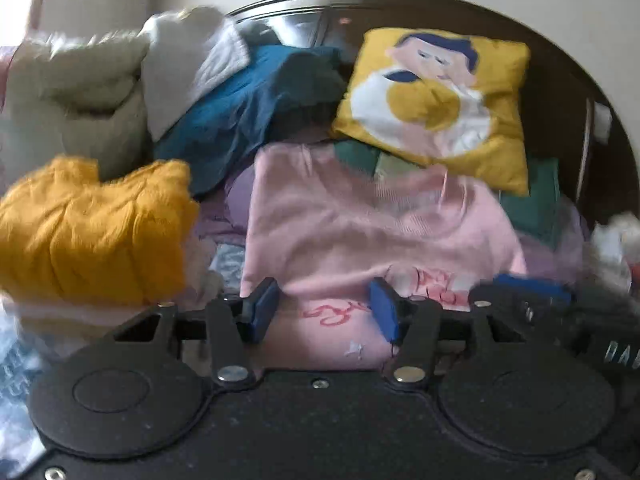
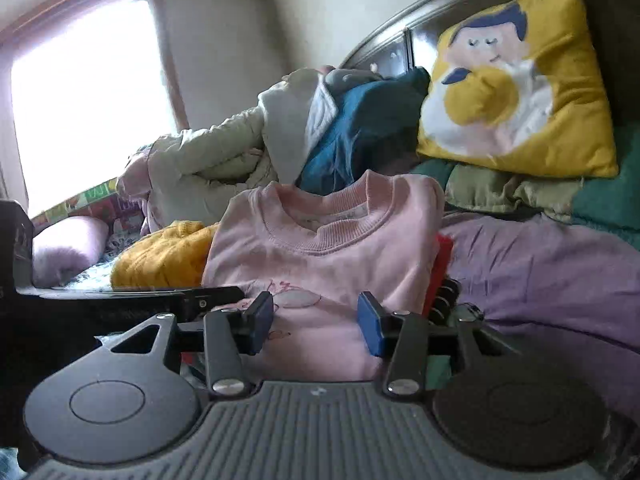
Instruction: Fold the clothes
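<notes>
Both grippers sit low over the pink sweatshirt [image 2: 320,252] on the bed, jaws spread.

Left gripper [image 1: 325,310] hangs over the hem end of that folded sweatshirt, blue pads apart with nothing between them; the right gripper [image 2: 316,322] faces the ribbed collar, also spread wide and empty. The sweatshirt lies in the middle of the bed on a purple cover [image 2: 552,272]. A mustard knit [image 1: 92,232] is bundled just beside it on the left, a teal garment [image 1: 248,112] and a pale puffer jacket [image 1: 72,92] are heaped behind, and a yellow cartoon cushion [image 1: 436,104] leans against the dark headboard [image 2: 384,48].
</notes>
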Motion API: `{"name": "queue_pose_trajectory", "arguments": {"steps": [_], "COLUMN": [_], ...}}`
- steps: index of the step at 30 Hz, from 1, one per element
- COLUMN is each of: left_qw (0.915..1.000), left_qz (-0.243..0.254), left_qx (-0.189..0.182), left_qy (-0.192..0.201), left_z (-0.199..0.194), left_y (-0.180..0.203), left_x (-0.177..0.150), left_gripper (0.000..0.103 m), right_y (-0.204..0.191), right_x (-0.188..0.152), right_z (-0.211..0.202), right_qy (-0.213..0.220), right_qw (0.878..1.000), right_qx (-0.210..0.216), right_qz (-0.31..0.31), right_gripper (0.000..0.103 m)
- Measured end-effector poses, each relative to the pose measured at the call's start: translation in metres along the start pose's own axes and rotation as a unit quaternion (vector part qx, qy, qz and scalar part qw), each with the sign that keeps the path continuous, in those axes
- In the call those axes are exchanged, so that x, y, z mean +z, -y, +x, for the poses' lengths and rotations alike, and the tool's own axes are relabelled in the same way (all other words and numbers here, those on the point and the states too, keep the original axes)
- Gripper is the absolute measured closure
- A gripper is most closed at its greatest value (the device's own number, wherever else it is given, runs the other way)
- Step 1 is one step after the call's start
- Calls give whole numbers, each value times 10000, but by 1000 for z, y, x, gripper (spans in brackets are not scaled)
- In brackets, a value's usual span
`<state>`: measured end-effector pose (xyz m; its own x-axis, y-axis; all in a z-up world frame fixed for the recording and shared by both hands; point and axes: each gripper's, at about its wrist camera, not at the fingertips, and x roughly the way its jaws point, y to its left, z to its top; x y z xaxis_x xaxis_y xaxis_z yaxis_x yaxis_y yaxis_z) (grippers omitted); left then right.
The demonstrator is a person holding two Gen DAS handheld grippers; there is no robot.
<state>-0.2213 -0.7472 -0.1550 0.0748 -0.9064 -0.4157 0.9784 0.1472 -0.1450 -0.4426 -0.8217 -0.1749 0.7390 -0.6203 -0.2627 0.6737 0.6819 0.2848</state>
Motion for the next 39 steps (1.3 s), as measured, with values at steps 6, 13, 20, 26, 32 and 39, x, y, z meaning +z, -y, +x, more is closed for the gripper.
{"name": "queue_pose_trajectory", "arguments": {"steps": [6,13,20,26,32,39], "left_qw": [9996,9954,9898,9885,9901,9874], "left_qz": [-4,-509,-712,-248,48,531], "left_qx": [269,525,928,1394,1400,1491], "left_qy": [-60,-615,-817,-539,-86,-83], "left_z": [-44,-115,-186,-235,-268,-272], "left_y": [18,31,43,72,101,130], "left_x": [22,18,8,10,12,15], "left_gripper": [21,6,0,0,0,0], "right_y": [-9,-31,-66,-86,-100,-114], "right_x": [27,30,36,43,50,58], "right_z": [-47,-112,-161,-191,-214,-230], "right_qy": [-61,-652,-1322,-1609,-1564,-1543], "right_qw": [9972,9842,9838,9808,9808,9793], "right_qx": [49,186,-294,-783,-1066,-1312], "right_qz": [739,1637,1172,777,467,54], "right_gripper": [33,0,0,0,0,0]}}
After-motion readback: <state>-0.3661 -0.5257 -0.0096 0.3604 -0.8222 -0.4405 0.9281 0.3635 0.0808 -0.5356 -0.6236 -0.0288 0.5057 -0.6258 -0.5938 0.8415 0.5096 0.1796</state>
